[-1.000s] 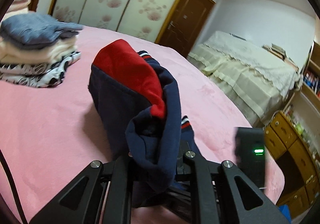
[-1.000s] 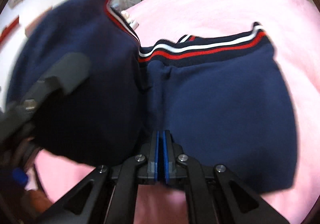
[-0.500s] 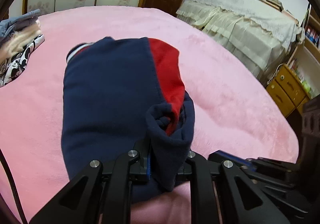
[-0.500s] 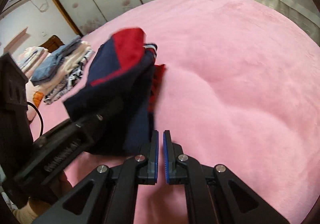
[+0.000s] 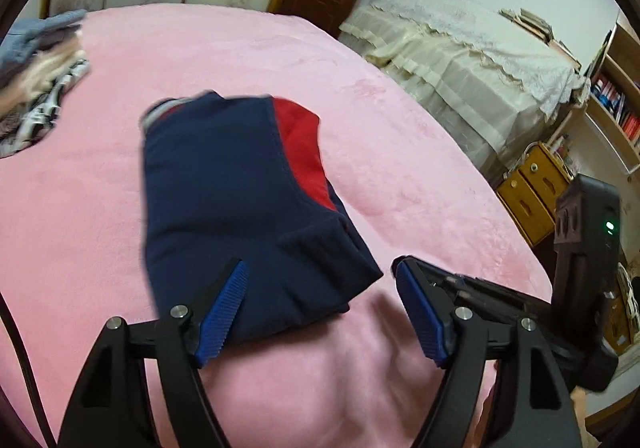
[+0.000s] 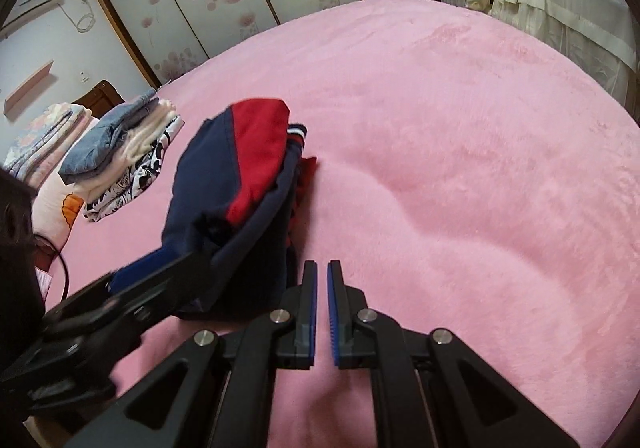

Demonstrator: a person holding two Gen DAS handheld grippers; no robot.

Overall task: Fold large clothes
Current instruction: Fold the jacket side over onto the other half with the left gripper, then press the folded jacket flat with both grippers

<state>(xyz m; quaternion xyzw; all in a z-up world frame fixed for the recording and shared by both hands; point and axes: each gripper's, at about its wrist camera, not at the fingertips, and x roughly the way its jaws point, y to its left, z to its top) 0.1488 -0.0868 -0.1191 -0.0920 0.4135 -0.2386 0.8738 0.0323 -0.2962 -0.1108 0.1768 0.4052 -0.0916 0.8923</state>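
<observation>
Now that my left gripper (image 5: 320, 304) is opening up, the navy and red garment (image 5: 240, 200) I had pinched a second ago is out of my grip: the blue pads stand wide, the near edge of the cloth lies between them but they aren't pressing on it. It's sitting on the pink blanket (image 5: 400, 136) as a compact folded bundle, roughly mid-bed, with the red panel on top toward the far side. A second back it was still bunched up and hanging from my jaws, so this is basically the put-down. My right gripper (image 6: 322, 304) is nearly closed with nothing between the pads, hovering just beside the bundle's near right edge, same as half a second ago. The stack of folded clothes (image 6: 120, 152) is over to the left, well apart from this one. My guess is the folding on this piece is pretty much done, and what's left is tidying the lumpy near corner or moving it onto the stack.
</observation>
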